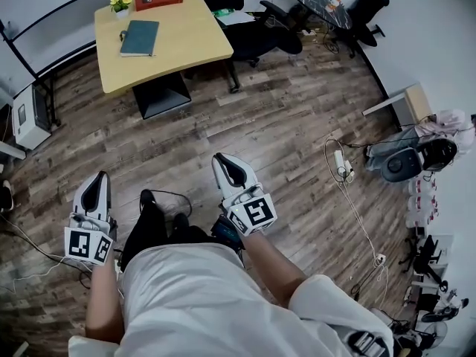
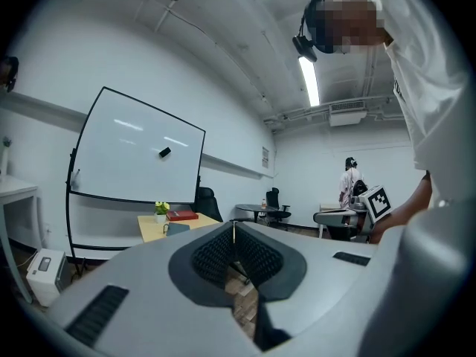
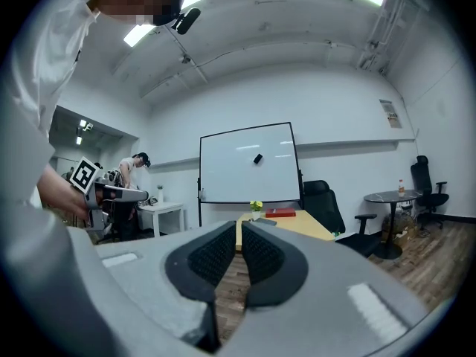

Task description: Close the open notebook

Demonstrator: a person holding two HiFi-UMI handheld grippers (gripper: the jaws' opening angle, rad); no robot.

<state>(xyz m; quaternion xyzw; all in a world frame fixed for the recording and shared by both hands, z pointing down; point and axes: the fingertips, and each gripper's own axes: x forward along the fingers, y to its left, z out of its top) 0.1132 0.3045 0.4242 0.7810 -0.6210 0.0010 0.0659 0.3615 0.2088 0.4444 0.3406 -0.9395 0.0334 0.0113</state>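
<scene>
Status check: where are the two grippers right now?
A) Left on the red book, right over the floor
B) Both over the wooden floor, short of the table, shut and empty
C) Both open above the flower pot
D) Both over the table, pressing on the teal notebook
B: the left gripper and the right gripper hang above the floor with jaws together on nothing, while the teal notebook lies untouched on the table ahead.
</scene>
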